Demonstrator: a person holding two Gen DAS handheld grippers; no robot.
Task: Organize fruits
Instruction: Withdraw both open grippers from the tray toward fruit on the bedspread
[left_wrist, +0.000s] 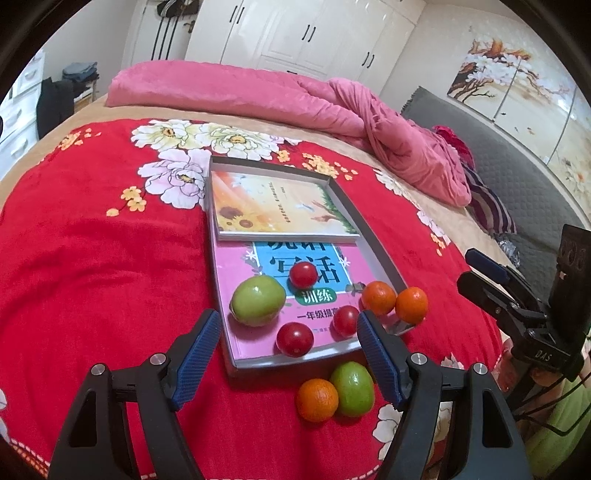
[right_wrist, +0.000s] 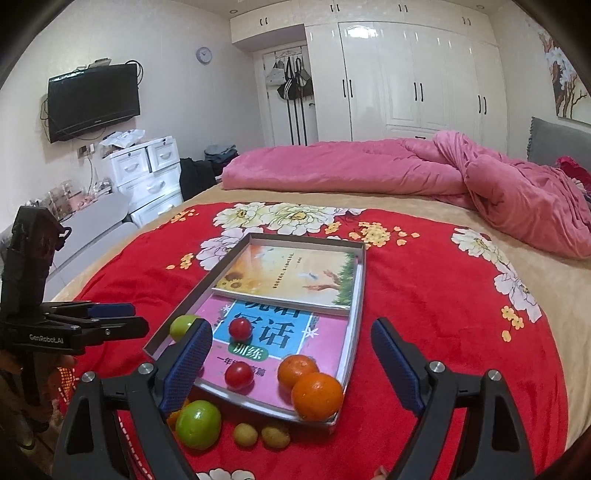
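Pink book (left_wrist: 258, 332) in tray showing large dark characters "话" on blue panel, green oval badge reading "训练", line beneath starting "一年级", rest hidden by fruit. Left tool (right_wrist: 110, 319) body carrying white lettering "GenRobot.AI". Right tool (left_wrist: 480, 273) body showing "DAS". Sunflower book (left_wrist: 280, 206) bearing vertical line of small print, too small for reading.

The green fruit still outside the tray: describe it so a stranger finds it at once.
On the red floral blanket lies a shallow grey tray lined with books. Just off the tray's near edge sits the green fruit, touching an orange. The only other green one lies inside the tray.
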